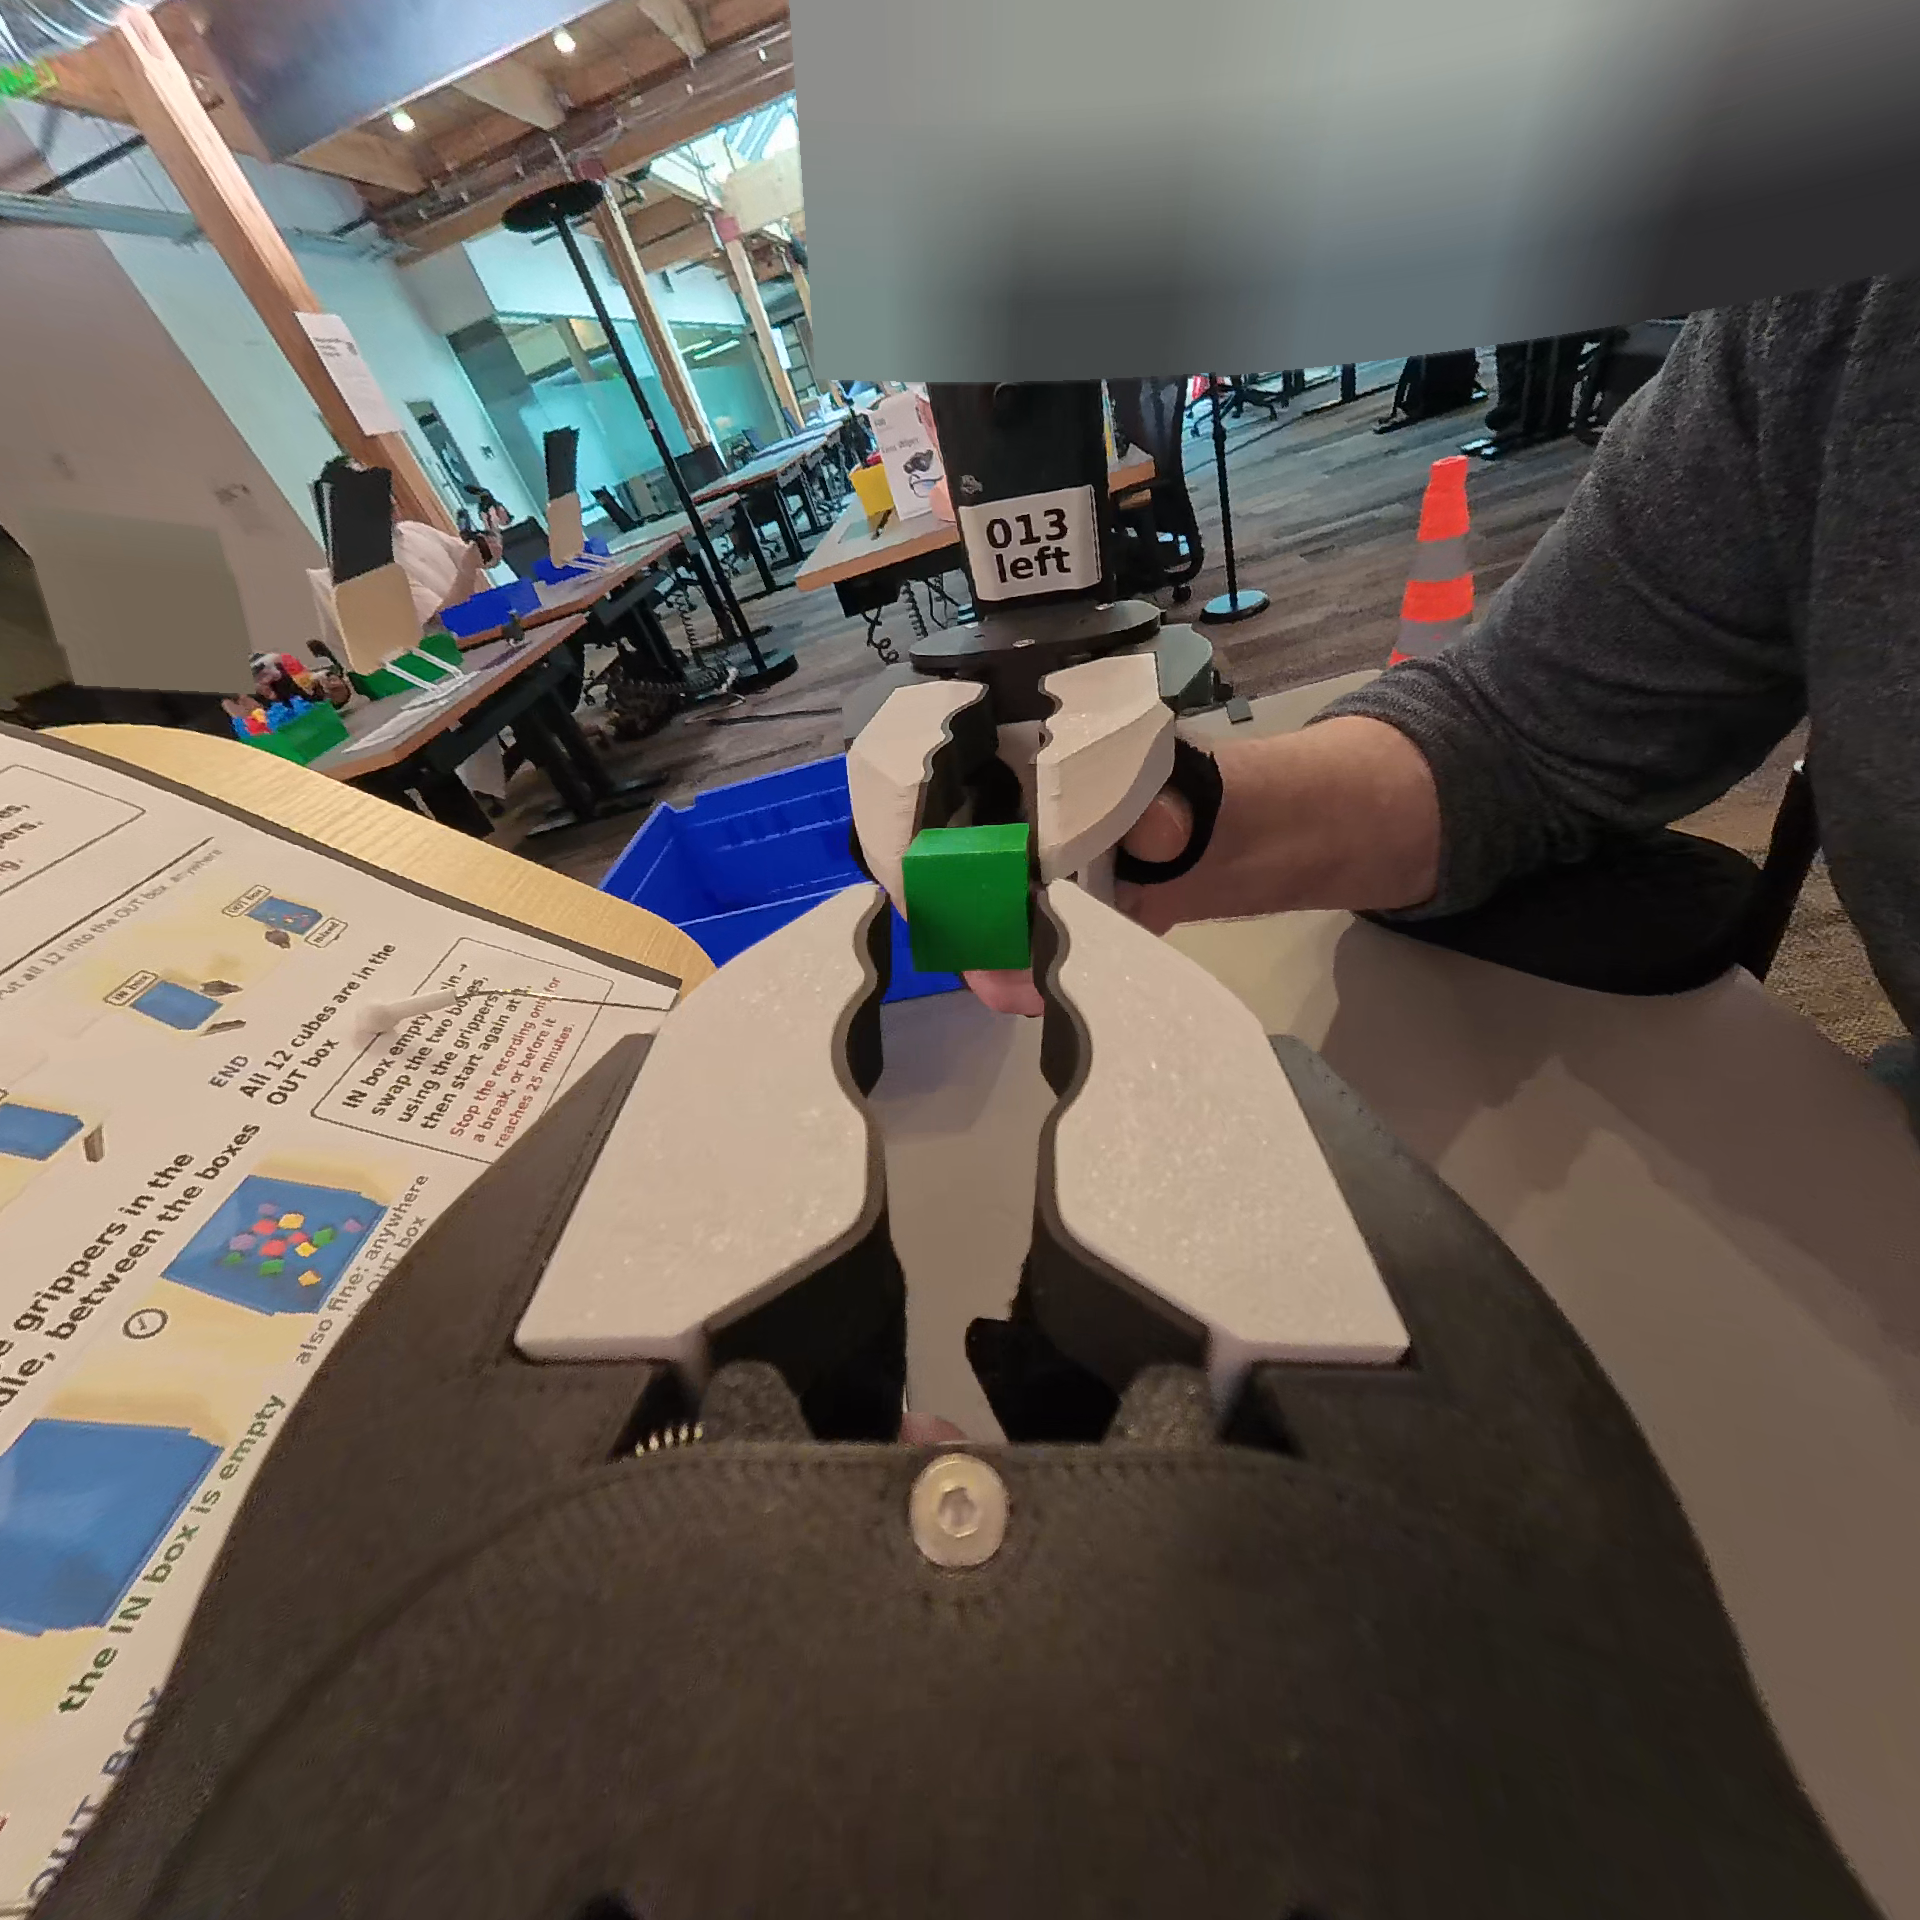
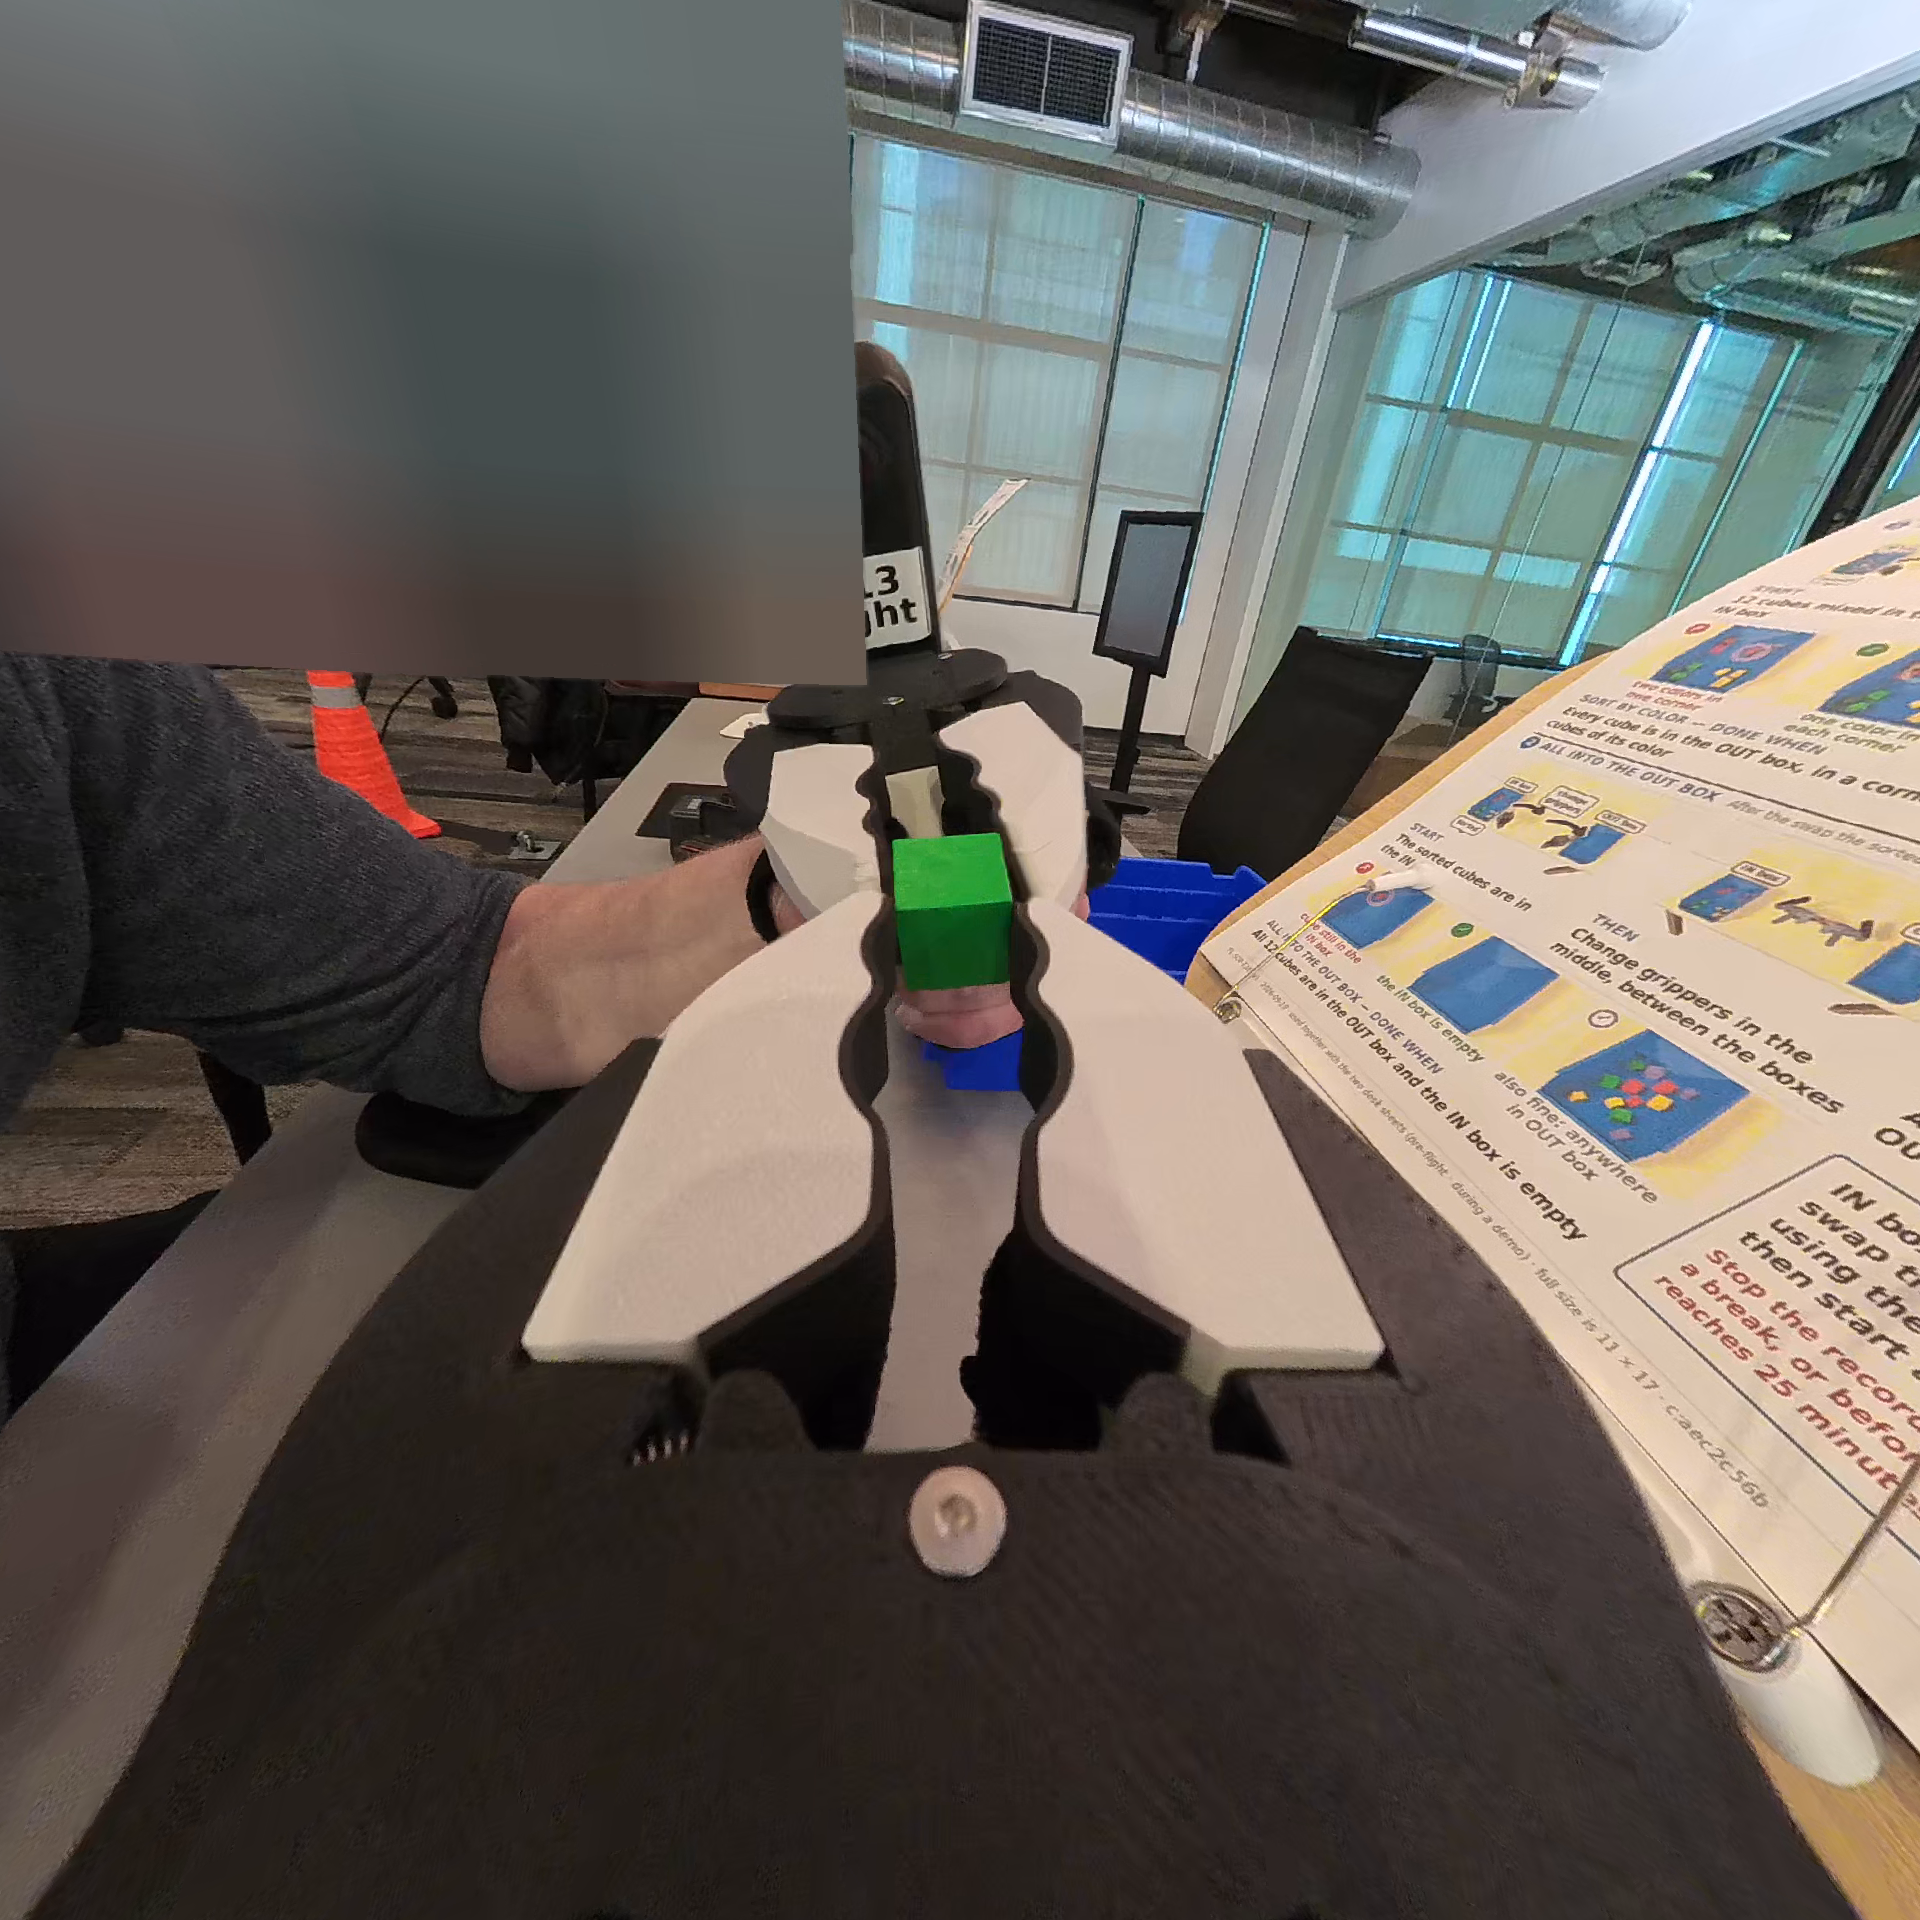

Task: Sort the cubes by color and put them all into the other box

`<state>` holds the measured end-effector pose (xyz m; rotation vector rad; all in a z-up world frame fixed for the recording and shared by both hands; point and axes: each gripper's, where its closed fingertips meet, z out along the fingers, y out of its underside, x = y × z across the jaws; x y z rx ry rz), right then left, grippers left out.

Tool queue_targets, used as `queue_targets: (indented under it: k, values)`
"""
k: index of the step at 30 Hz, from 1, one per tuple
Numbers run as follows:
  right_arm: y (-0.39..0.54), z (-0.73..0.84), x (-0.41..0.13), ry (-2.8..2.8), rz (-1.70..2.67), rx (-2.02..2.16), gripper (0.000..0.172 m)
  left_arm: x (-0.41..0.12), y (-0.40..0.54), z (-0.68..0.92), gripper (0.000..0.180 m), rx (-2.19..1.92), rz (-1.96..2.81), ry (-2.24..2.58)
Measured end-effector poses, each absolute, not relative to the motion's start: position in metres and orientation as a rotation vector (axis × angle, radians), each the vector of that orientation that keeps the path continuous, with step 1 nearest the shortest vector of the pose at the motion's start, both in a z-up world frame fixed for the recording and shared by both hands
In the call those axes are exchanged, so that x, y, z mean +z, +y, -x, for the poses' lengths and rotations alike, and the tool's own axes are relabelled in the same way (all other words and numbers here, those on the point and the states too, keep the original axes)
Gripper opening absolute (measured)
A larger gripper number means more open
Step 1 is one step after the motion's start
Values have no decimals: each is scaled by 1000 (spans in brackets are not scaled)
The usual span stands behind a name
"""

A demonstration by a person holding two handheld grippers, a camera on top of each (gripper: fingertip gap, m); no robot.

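A green cube [image 1: 966, 899] hangs in the air between my two grippers, which face each other tip to tip. In the right wrist view my right gripper [image 2: 948, 920] has both pads pressed on the sides of the cube [image 2: 951, 914]. In the left wrist view my left gripper [image 1: 961, 902] stands around the same cube, with a thin gap showing at its left pad, so it is open. The right gripper [image 1: 971, 831] shows beyond the cube there. A blue box [image 1: 748, 862] stands below and behind; it also shows in the right wrist view [image 2: 1174, 904].
A printed instruction sheet on a tilted wooden board [image 1: 260, 1091] [image 2: 1662, 987] stands close beside the grippers. A person's hand and grey sleeve [image 1: 1351, 821] [image 2: 520, 956] hold the far gripper. The grey table [image 1: 1558, 1143] lies below. An orange cone [image 1: 1439, 571] stands on the floor.
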<state>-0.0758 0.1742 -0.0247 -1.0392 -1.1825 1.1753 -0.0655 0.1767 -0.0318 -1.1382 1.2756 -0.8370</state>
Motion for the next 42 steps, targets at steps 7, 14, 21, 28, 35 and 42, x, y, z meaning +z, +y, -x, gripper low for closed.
queue_targets:
  k: [7, 14, 21, 28, 35, 42]
  values:
    - [173, 74, -20, -1183, 1028, 1158, 21, -25, 180, 67, 33, -823, 1133, 1228]
    - [180, 63, -11, -1156, 1023, 1151, 21, -12, 184, 73, 29, -826, 1118, 1147]
    - [211, 7, 16, -1170, 1072, 920, 21, 0, 195, 92, 3, -755, 1114, 1078]
    - [281, -119, 9, -1098, 1399, 443, 21, -3, 207, 100, 0, -650, 1157, 1075]
    - [322, -224, -80, -1133, 1888, 75, 21, -15, 212, 101, 0, -603, 1203, 1120]
    - [329, -261, -170, -1218, 2300, -14, 21, -18, 217, 105, 0, -575, 1224, 1125]
